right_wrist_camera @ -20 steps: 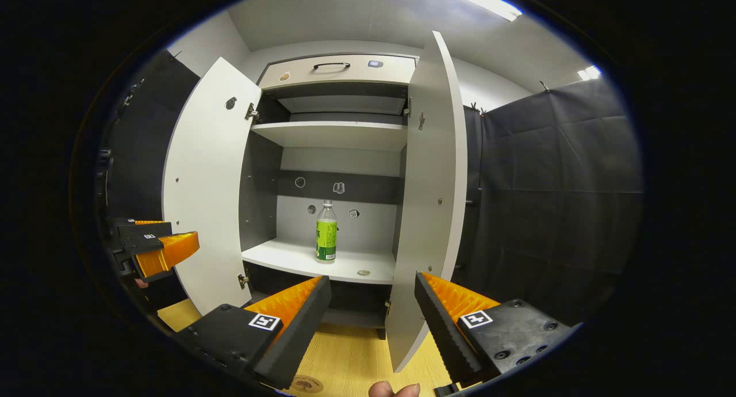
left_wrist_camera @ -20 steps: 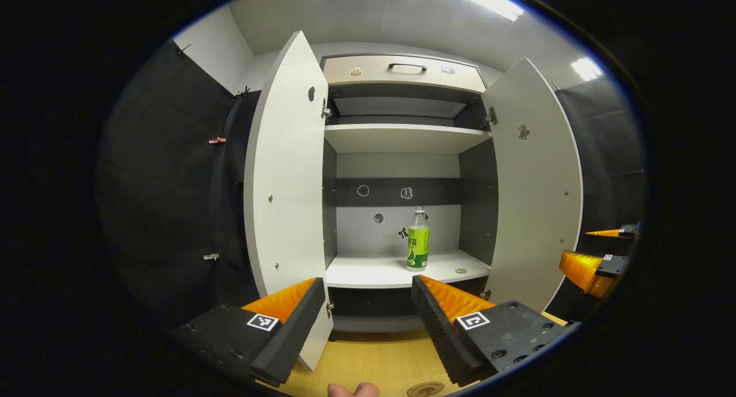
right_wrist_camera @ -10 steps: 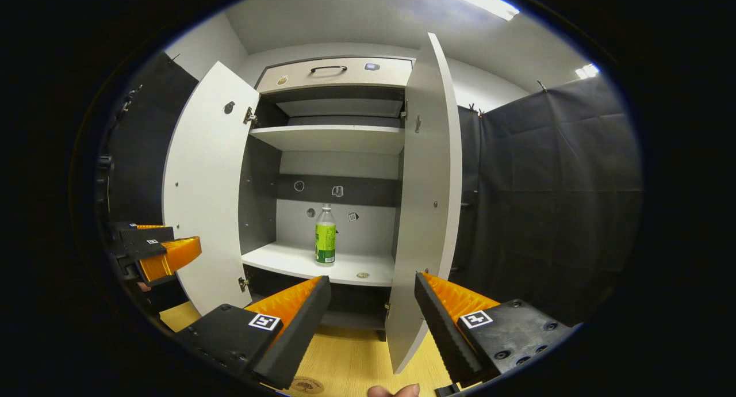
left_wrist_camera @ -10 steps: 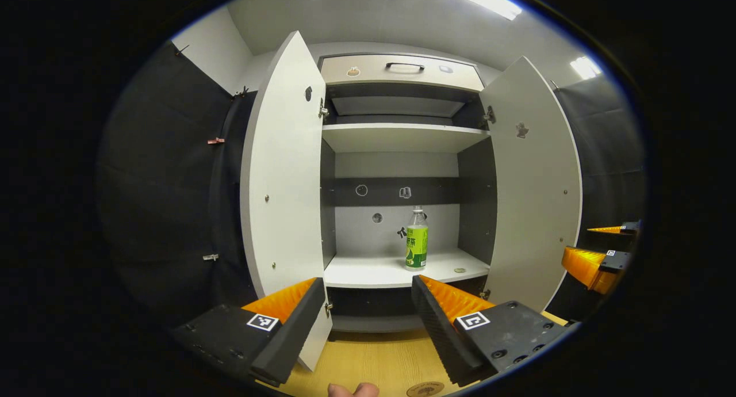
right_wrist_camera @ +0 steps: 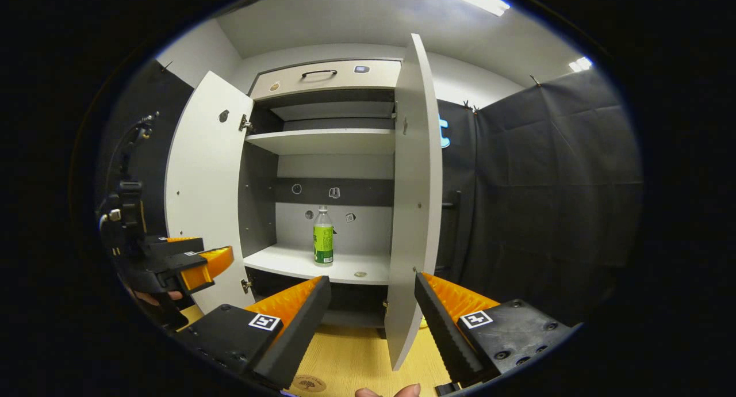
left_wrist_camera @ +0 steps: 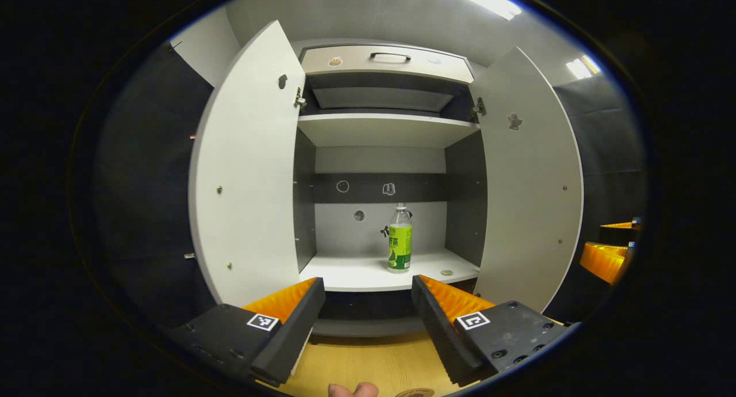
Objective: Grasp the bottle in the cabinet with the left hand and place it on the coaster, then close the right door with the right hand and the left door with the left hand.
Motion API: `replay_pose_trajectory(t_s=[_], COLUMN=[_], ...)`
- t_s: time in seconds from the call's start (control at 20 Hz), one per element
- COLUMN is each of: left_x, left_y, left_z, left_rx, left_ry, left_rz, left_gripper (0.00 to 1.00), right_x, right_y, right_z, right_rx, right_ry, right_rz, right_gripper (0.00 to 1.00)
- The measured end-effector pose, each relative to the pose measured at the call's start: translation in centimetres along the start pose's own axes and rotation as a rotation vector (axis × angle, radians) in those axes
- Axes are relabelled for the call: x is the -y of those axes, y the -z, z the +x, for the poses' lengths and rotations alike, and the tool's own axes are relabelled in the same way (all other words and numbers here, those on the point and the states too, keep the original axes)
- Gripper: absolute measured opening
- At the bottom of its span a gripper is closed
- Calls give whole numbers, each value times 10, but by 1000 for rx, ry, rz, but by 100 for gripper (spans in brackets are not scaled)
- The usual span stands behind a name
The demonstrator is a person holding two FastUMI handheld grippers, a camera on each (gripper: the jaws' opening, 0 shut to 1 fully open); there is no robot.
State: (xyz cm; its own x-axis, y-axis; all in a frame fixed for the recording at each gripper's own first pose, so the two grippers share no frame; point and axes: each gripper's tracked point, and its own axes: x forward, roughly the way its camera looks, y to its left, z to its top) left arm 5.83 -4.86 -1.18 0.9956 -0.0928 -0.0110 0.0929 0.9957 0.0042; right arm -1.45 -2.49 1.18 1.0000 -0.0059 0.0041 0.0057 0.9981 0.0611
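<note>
A clear bottle with a green label (left_wrist_camera: 399, 239) stands upright on the lower shelf of the open cabinet, right of centre; it is also in the right gripper view (right_wrist_camera: 323, 239). My left gripper (left_wrist_camera: 367, 282) is open in front of the shelf, well short of the bottle, with nothing between its fingers. My right gripper (right_wrist_camera: 371, 279) is open too, facing the edge of the right door (right_wrist_camera: 415, 201). The left door (left_wrist_camera: 253, 167) and right door (left_wrist_camera: 529, 178) both stand wide open. A round coaster (right_wrist_camera: 306, 382) lies on the wooden table below the grippers.
A small round disc (left_wrist_camera: 447, 273) lies on the shelf right of the bottle. An empty upper shelf (left_wrist_camera: 385, 129) and a drawer with a handle (left_wrist_camera: 390, 57) sit above. The left gripper (right_wrist_camera: 190, 259) shows at the left, the right gripper (left_wrist_camera: 609, 253) at the far right.
My left gripper has shifted right, in front of the cabinet opening, so the left door now shows broader. The right gripper has drifted slightly. Both stay open; the bottle has not moved.
</note>
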Motion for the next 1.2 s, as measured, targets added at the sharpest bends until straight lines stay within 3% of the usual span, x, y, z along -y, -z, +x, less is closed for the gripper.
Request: replay_pose_trajectory(t_s=[0.45,0.6,0.85,1.2], left_x=[49,57,57,57], left_y=[-6,-4,7,14], left_z=[118,165,234,307], left_rx=[6,3,-31,-33], left_ry=[85,80,46,7], left_rz=[-30,10,-33,-13], left_gripper=[96,96,96,96], right_x=[65,86,119,143], right_y=[7,9,10,21], right_z=[-18,-18,-12,3], right_rx=[-20,-29,-40,-73], right_ry=[98,130,179,198], right_rz=[-26,-24,-23,6], right_gripper=[97,97,94,97])
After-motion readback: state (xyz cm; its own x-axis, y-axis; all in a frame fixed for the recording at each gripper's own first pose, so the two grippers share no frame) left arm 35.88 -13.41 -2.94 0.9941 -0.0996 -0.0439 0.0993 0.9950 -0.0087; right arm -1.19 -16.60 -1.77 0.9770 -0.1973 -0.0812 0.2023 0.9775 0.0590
